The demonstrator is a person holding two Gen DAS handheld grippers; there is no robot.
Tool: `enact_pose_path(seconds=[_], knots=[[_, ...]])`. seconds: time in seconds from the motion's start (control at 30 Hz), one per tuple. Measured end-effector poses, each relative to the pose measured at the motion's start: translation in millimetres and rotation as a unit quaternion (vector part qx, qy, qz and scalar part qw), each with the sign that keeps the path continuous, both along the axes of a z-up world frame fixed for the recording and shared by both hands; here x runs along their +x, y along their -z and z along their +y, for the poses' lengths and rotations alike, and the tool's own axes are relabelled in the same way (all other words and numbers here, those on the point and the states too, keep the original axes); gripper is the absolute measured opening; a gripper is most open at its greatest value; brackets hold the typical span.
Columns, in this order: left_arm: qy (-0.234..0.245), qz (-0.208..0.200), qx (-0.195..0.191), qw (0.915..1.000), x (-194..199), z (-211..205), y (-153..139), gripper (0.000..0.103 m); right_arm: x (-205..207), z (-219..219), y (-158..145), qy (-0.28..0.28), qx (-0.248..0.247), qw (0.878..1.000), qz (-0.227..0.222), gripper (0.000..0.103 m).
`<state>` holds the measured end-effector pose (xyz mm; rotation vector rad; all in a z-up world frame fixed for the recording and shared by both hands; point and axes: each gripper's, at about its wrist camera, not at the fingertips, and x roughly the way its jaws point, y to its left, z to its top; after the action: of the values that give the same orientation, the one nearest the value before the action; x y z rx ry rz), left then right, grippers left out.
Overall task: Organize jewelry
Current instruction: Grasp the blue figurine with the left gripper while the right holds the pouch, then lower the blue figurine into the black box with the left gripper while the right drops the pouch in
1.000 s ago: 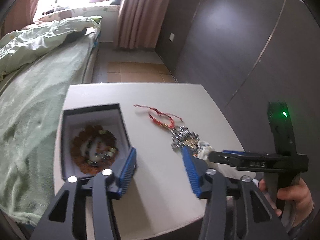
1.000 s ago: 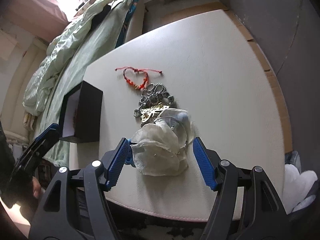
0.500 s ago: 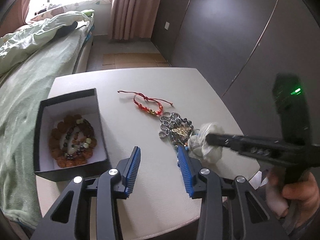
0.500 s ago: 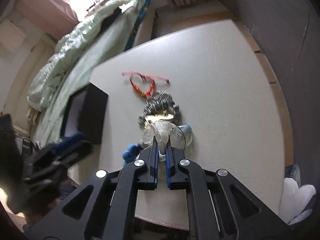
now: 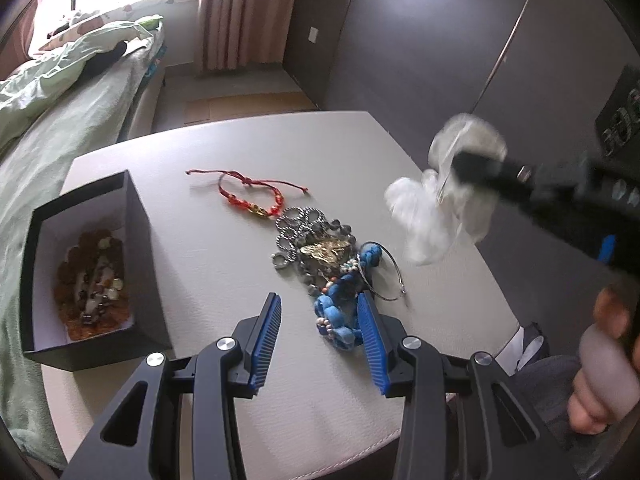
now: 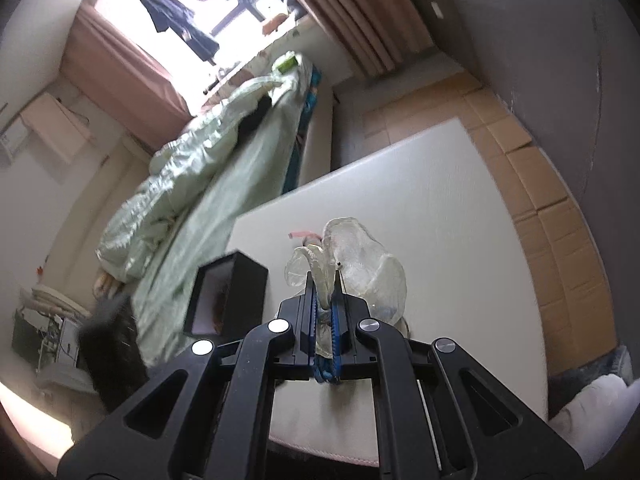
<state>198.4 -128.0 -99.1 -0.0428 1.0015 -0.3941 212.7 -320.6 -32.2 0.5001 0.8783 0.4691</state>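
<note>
My right gripper [image 6: 325,280] is shut on a clear plastic bag [image 6: 360,268] and holds it in the air above the white table [image 6: 440,200]; the bag [image 5: 436,208] shows blurred in the left wrist view. On the table lie a red cord bracelet [image 5: 250,192], a silver chain with a gold pendant [image 5: 316,240], a blue bead bracelet [image 5: 340,304] and a thin wire bangle [image 5: 390,276]. My left gripper [image 5: 318,336] is open, its right finger beside the blue bracelet. A black box [image 5: 88,268] at the left holds brown bead bracelets [image 5: 92,280].
A bed with a green cover [image 5: 48,120] runs along the table's left side. Dark wardrobe doors [image 5: 440,40] stand to the right. The table's front edge [image 5: 340,456] is close below my left gripper. Cardboard sheets [image 6: 540,184] cover the floor beyond.
My right gripper shut on the plastic bag and lifted it off the jewelry pile, uncovering the blue bracelet and bangle. My left gripper narrowed and moved right toward the pile.
</note>
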Motion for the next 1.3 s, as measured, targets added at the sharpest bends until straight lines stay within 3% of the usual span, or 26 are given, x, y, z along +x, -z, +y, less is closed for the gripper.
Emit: enact_pose_path(seconds=[0.1, 0.3, 0.37, 0.57, 0.93, 1.3], knots=[[0.004, 0.013, 0.0, 0.9999, 2, -5, 6, 0.038, 0, -8, -5, 0.013, 0.013, 1.0, -0.013, 0.007], [0.005, 0.052, 0.015, 0.9985, 11, -15, 28, 0.037, 5, -11, 3, 0.03, 0.01, 1.0, 0.004, 0.007], [0.002, 0.069, 0.006, 0.9976, 16, -13, 35, 0.017, 5, -7, 3, 0.028, 0.007, 1.0, 0.008, 0.007], [-0.004, 0.044, -0.046, 0.998, 16, 4, 12, 0.015, 2, 1, 0, 0.021, 0.008, 1.0, 0.004, 0.007], [-0.049, -0.015, -0.057, 0.9971, 19, 57, -42, 0.015, -3, 35, -16, 0.013, 0.028, 0.999, -0.035, 0.007], [-0.145, -0.083, -0.052, 0.9845, 14, 133, -83, 0.015, -2, 73, -19, -0.008, 0.052, 0.997, -0.059, 0.007]])
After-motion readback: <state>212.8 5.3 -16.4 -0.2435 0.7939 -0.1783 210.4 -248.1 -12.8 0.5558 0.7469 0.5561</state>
